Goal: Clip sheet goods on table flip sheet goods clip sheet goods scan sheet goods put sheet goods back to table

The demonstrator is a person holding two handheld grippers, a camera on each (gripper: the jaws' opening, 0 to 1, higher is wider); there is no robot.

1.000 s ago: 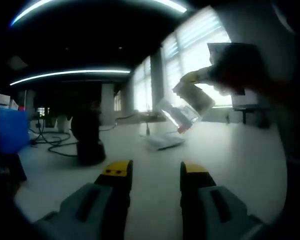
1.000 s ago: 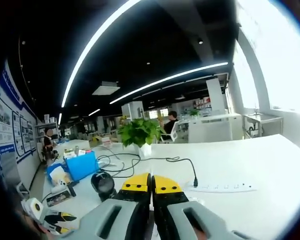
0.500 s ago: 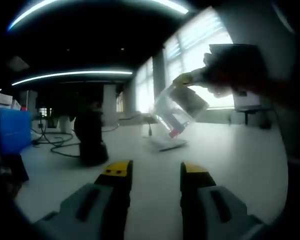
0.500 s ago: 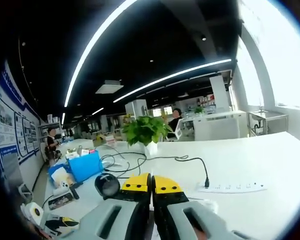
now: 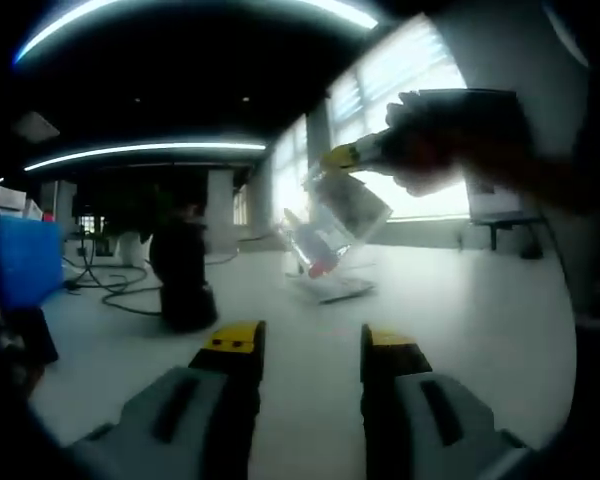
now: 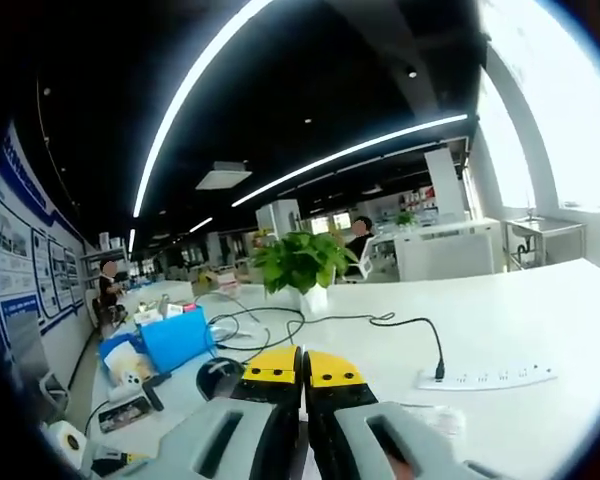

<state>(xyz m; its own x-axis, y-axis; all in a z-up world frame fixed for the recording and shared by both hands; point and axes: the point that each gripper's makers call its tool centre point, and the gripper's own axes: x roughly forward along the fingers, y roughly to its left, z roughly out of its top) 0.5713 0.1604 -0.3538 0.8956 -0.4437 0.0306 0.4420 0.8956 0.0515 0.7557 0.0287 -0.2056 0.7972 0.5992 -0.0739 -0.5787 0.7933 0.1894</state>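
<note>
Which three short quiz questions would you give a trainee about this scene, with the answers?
1. True or false: the left claw is shut.
2. What hangs from the right claw in the left gripper view? A) clear sheet package B) a book C) a cup
3. Fill in: in the right gripper view, the white pot on the table holds a green ___.
Key: 1 false; 2 A; 3 plant.

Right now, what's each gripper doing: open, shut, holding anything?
Left gripper: open, holding nothing.
Right gripper: shut on the clear sheet goods packet, held up above the table.
</note>
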